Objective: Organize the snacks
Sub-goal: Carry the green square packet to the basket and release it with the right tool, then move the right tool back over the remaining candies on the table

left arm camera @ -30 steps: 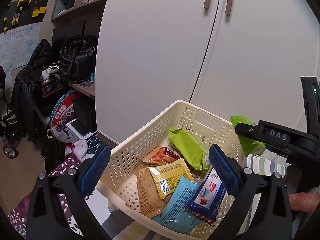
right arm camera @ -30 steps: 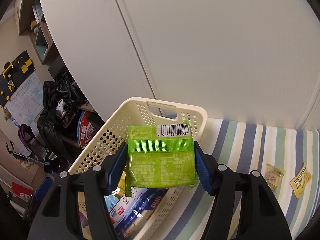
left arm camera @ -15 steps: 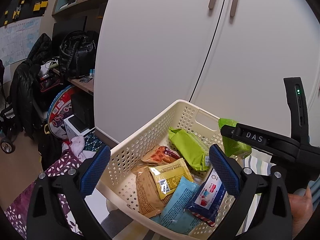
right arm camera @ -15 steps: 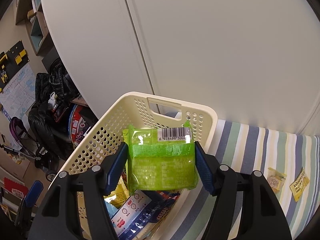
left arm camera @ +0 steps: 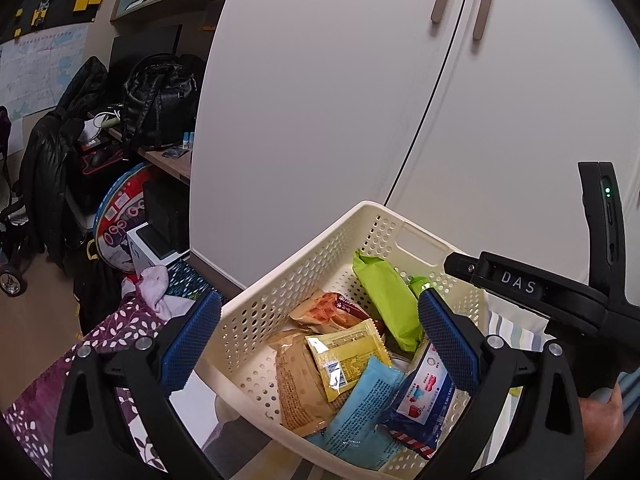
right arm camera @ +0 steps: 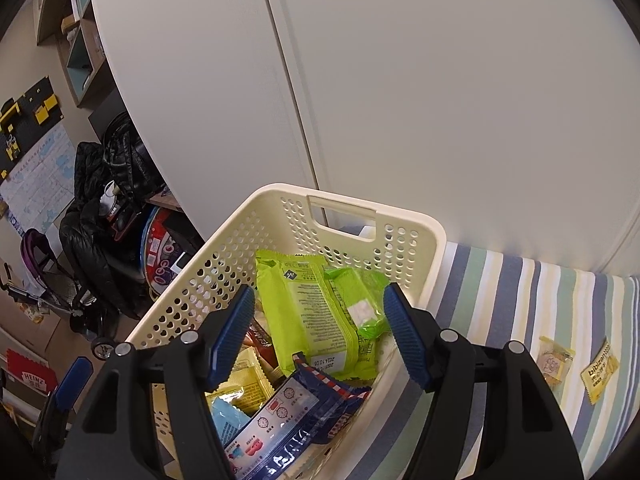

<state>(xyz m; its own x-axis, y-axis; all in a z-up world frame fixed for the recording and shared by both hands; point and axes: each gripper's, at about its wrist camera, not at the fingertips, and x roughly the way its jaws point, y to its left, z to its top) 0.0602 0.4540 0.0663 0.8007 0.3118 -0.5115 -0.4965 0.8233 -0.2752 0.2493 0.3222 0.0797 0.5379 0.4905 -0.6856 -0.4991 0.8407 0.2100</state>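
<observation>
A cream perforated basket (right arm camera: 434,240) (left arm camera: 280,280) holds several snack packs. In the right wrist view my right gripper (right arm camera: 320,320) hangs open just above the basket, nothing between its blue pads. Below it a small green pack (right arm camera: 360,304) lies against a larger green pack (right arm camera: 308,312), with a blue and white pack (right arm camera: 280,416) nearer. In the left wrist view my left gripper (left arm camera: 316,336) is open over the basket's near side, empty. There the large green pack (left arm camera: 388,300), an orange pack (left arm camera: 332,312), a yellow pack (left arm camera: 344,356), a light blue pack (left arm camera: 360,404) and a brown pack (left arm camera: 296,388) show.
The basket stands on a striped cloth (right arm camera: 520,300) before white cupboard doors (right arm camera: 440,100). Two small yellow sachets (right arm camera: 554,360) (right arm camera: 600,376) lie on the cloth at right. Bags, a coat and a stroller (right arm camera: 48,280) crowd the left. The right gripper's body (left arm camera: 540,296) shows at right.
My right gripper moved over the basket, opened and let go of the small green pack, which now lies inside. The left gripper barely moved.
</observation>
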